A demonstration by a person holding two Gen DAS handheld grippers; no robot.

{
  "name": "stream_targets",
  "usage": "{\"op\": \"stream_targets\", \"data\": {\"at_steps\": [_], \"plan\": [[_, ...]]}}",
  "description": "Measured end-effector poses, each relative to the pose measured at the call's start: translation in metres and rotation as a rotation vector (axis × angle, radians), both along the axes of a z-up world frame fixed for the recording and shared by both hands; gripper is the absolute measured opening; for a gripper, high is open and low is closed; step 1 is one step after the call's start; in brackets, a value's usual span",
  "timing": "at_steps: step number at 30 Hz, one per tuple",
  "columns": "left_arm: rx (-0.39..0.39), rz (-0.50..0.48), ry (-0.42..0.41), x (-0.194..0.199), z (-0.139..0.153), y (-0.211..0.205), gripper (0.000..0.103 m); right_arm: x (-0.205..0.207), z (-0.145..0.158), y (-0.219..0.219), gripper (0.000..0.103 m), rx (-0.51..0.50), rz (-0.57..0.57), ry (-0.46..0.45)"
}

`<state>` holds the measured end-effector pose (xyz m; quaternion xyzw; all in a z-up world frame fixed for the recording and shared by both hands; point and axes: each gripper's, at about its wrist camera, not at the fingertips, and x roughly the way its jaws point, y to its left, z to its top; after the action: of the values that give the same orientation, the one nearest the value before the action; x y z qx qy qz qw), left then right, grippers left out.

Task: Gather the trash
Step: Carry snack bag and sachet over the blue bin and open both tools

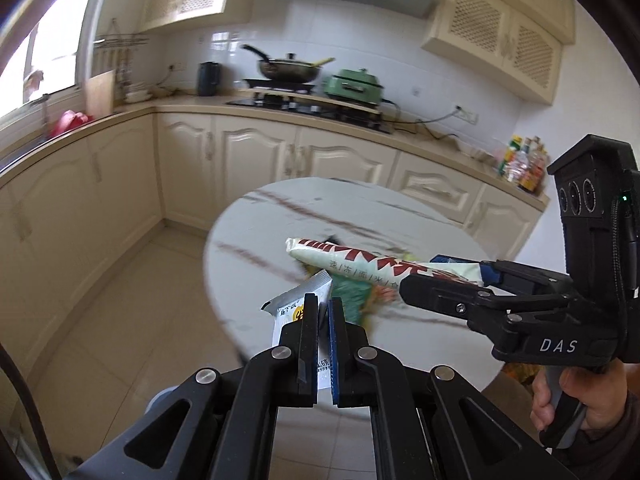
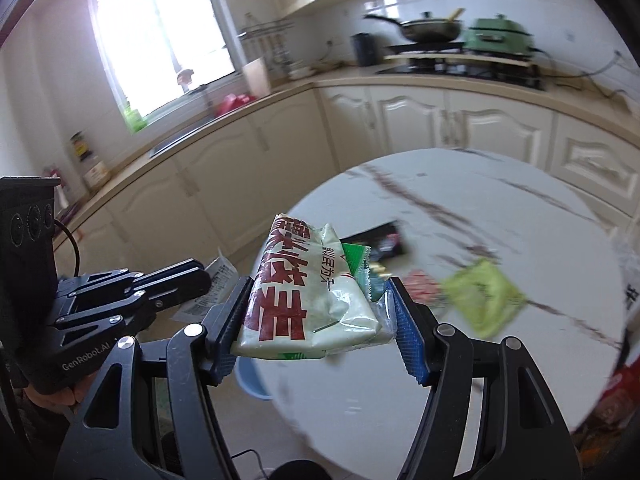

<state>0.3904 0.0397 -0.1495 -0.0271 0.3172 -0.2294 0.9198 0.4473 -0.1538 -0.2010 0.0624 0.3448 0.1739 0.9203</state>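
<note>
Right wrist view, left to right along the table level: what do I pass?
Left tongs → red-lettered pale wrapper in the right tongs → black packet → lime-green wrapper.

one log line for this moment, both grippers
left gripper: shut on silver sachet | right gripper: shut on white-green packet | wrappers remain on marble table

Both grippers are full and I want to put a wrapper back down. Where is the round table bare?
The far half of the marble table, toward the cabinets, is bare. The near side is crowded: a black packet, a yellow-green wrapper and red scraps lie there, with more packaging at the right edge. Left gripper and right gripper both hold wrappers.
</note>
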Motion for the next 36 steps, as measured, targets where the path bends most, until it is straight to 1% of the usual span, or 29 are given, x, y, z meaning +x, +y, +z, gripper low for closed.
{"op": "stream_targets", "data": {"at_steps": [5, 7, 8, 9, 12, 13, 16, 20, 23, 26, 28, 30, 32, 33, 34, 35, 36], "plan": [[0.004, 0.137, 0.034, -0.033, -0.019, 0.083, 0.0, 0.012, -0.023, 0.091, 0.063, -0.004, 0.147, 0.043], [0.005, 0.176, 0.054, -0.05, -0.028, 0.108, 0.0, 0.02, -0.036, 0.127, 0.063, -0.014, 0.199, 0.069], [0.004, 0.202, 0.073, -0.054, -0.037, 0.126, 0.0, 0.022, -0.043, 0.143, 0.063, -0.021, 0.22, 0.081], [0.006, 0.221, 0.088, -0.057, -0.042, 0.134, 0.001, 0.026, -0.052, 0.159, 0.063, -0.03, 0.241, 0.096], [0.004, 0.268, 0.163, -0.058, -0.074, 0.167, 0.001, 0.042, -0.085, 0.201, 0.063, -0.053, 0.29, 0.155], [-0.001, 0.275, 0.186, -0.051, -0.08, 0.174, 0.001, 0.048, -0.096, 0.212, 0.063, -0.064, 0.3, 0.174], [-0.019, 0.297, 0.278, -0.038, -0.119, 0.197, 0.001, 0.069, -0.137, 0.24, 0.063, -0.106, 0.32, 0.242], [-0.033, 0.312, 0.398, -0.014, -0.174, 0.218, 0.001, 0.104, -0.204, 0.262, 0.063, -0.139, 0.322, 0.361], [-0.048, 0.325, 0.477, 0.003, -0.21, 0.237, 0.0, 0.128, -0.25, 0.271, 0.063, -0.152, 0.307, 0.438], [-0.061, 0.343, 0.542, 0.021, -0.24, 0.257, 0.0, 0.153, -0.295, 0.272, 0.063, -0.13, 0.299, 0.519], [-0.07, 0.353, 0.561, 0.031, -0.251, 0.265, 0.0, 0.166, -0.317, 0.272, 0.064, -0.123, 0.29, 0.552], [-0.092, 0.365, 0.582, 0.039, -0.261, 0.276, 0.001, 0.178, -0.336, 0.271, 0.065, -0.086, 0.284, 0.586], [-0.101, 0.385, 0.595, 0.043, -0.266, 0.282, 0.002, 0.188, -0.352, 0.261, 0.066, -0.037, 0.272, 0.626], [-0.107, 0.393, 0.606, 0.055, -0.268, 0.285, 0.002, 0.192, -0.358, 0.259, 0.067, -0.024, 0.265, 0.64], [-0.113, 0.4, 0.622, 0.057, -0.274, 0.29, 0.002, 0.194, -0.363, 0.259, 0.068, -0.029, 0.261, 0.646], [-0.124, 0.404, 0.634, 0.057, -0.277, 0.293, 0.003, 0.196, -0.365, 0.259, 0.072, -0.036, 0.255, 0.648], [-0.128, 0.41, 0.641, 0.059, -0.279, 0.297, 0.006, 0.197, -0.368, 0.258, 0.075, -0.038, 0.25, 0.647]]}}
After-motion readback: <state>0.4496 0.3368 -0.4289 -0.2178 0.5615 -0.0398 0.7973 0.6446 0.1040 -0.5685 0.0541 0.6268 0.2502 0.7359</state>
